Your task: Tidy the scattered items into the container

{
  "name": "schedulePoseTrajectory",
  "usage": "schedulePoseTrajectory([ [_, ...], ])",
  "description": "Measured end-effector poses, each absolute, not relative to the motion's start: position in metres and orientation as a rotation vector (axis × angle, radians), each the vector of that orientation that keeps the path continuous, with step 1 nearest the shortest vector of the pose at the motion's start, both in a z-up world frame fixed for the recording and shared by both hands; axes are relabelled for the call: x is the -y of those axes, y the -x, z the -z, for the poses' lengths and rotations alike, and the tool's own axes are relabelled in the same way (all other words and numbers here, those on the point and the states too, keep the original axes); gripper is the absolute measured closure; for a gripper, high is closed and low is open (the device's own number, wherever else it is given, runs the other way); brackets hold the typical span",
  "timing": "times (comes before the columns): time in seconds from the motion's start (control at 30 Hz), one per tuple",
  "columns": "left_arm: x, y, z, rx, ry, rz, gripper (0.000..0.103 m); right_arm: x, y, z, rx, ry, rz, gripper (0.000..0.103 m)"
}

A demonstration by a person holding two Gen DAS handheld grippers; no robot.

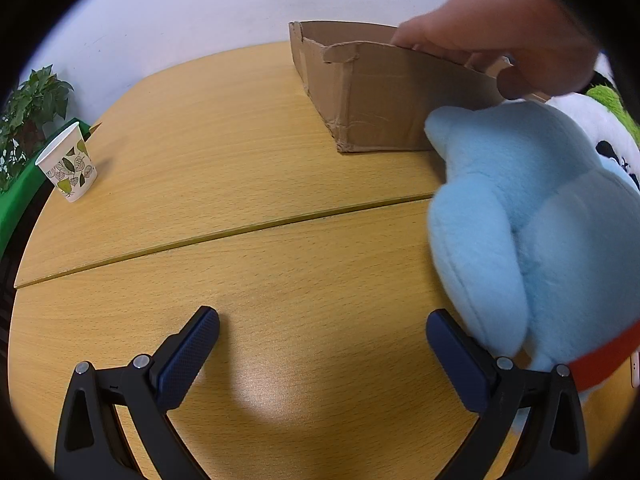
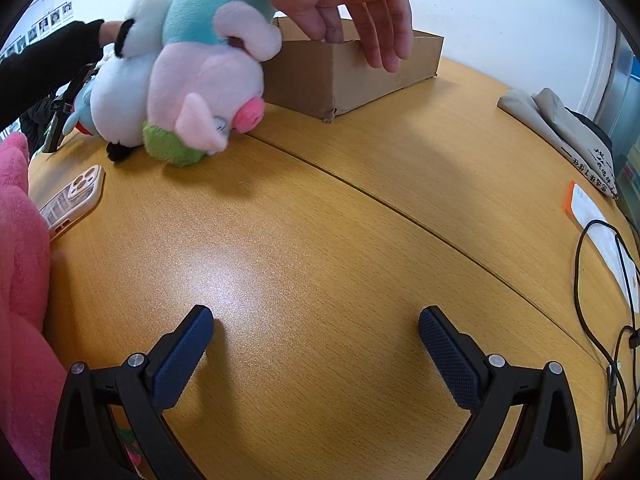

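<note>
An open cardboard box [image 1: 380, 100] stands at the far side of the wooden table; it also shows in the right wrist view [image 2: 352, 72]. A bare hand [image 1: 500, 32] rests on its rim, and shows in the right wrist view [image 2: 352, 4] too. A light blue plush toy [image 1: 532, 232] with a red collar lies right of my left gripper [image 1: 322, 328], which is open and empty; its right finger touches the plush. In the right wrist view a pink pig plush [image 2: 208, 80] and a white plush [image 2: 124, 92] lie left of the box. My right gripper [image 2: 316, 324] is open and empty above bare table.
A paper cup [image 1: 68, 164] and a potted plant [image 1: 28, 112] are at the far left. A phone [image 2: 72, 200] and a bright pink plush [image 2: 20, 280] lie at left in the right wrist view. A folded cloth [image 2: 560, 128], papers [image 2: 600, 232] and a black cable [image 2: 616, 320] lie at right.
</note>
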State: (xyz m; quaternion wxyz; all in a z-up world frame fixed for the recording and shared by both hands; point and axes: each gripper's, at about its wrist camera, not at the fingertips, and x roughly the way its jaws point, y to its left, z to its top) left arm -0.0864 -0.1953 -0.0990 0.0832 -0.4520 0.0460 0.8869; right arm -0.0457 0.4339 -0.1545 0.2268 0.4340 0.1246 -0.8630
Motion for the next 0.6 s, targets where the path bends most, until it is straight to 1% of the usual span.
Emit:
schedulePoseTrajectory([
  [0.6, 0.1934, 0.0867, 0.0992, -0.142, 1.346, -2.643, 0.0, -0.434, 0.0458, 0.1545, -0.34, -1.198, 2.383, 0.0],
])
